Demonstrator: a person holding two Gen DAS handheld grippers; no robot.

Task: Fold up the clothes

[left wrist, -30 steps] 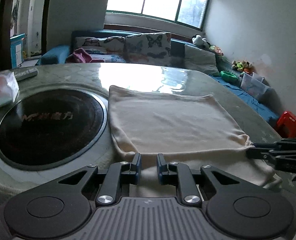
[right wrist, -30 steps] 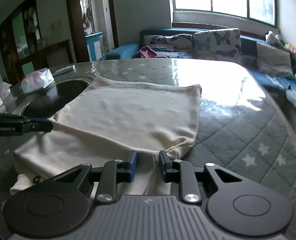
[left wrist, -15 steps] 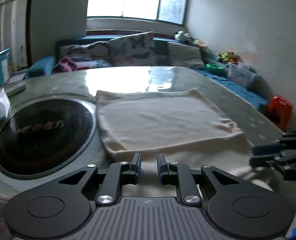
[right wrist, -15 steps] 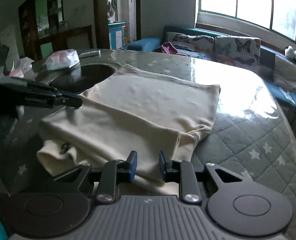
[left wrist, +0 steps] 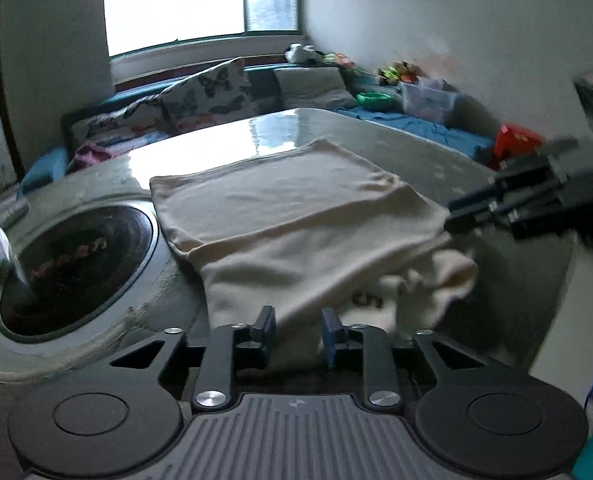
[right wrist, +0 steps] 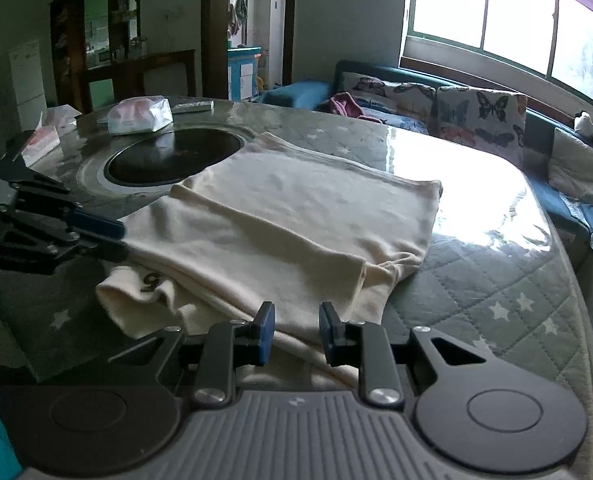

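Note:
A cream garment (left wrist: pixel 296 208) lies folded on the quilted grey table (right wrist: pixel 496 280). Its near edge is raised off the surface, and a lower layer with a dark print sags beneath (right wrist: pixel 148 284). My left gripper (left wrist: pixel 298 330) is shut on that near edge, with cloth running between its fingers. In the right wrist view the left gripper (right wrist: pixel 116 240) pinches the garment's left corner. My right gripper (right wrist: pixel 296 328) is shut on the same edge further right. The left wrist view shows the right gripper (left wrist: pixel 452 216) at the cloth's right corner.
A round black hob (right wrist: pixel 172 156) is set into the table left of the garment. Tissue packs (right wrist: pixel 140 114) lie beyond it. A sofa with butterfly cushions (right wrist: pixel 480 116) runs behind the table, and a red stool (left wrist: pixel 516 140) stands by the wall.
Both grippers have drawn back and up with the garment's near edge, lifting it so a lower layer hangs free. The two views have swung outward.

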